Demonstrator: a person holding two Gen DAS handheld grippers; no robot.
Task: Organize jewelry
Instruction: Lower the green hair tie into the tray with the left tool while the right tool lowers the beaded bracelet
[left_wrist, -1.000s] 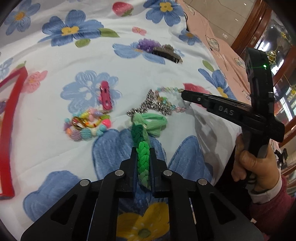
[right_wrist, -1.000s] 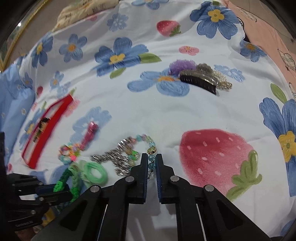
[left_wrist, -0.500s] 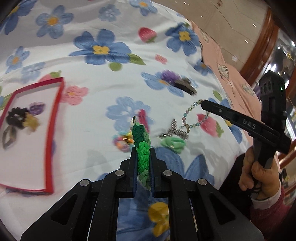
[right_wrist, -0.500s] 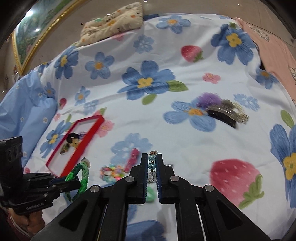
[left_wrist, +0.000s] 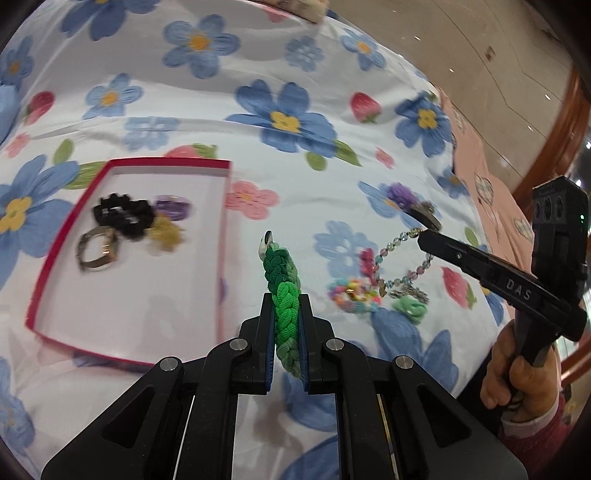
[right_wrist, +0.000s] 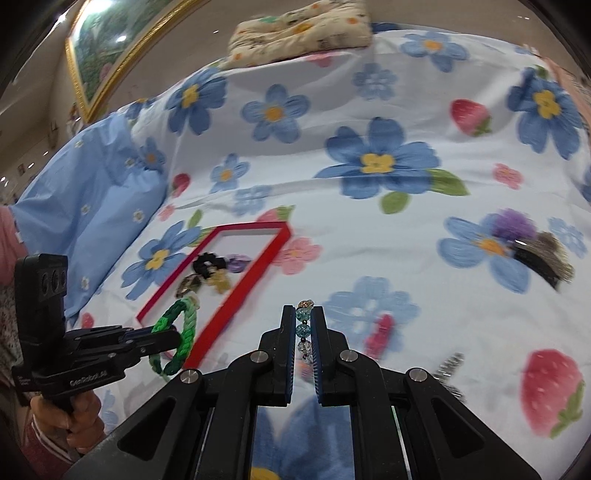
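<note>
Left wrist view: left tool pinches a green braid, lengthwise ahead. Only right wrist view shows its loop; right tool pinches beads.

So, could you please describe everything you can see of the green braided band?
The green braided band is a woven loop of soft cord, looking like elastic fabric, shading from dark green through bright green to pale green. The left gripper has its jaws shut on it, holding it edge-on above the flowered sheet. In the right wrist view it hangs as an open loop beside the red tray. A small pale end shows at its far tip. Nothing else touches it.
</note>
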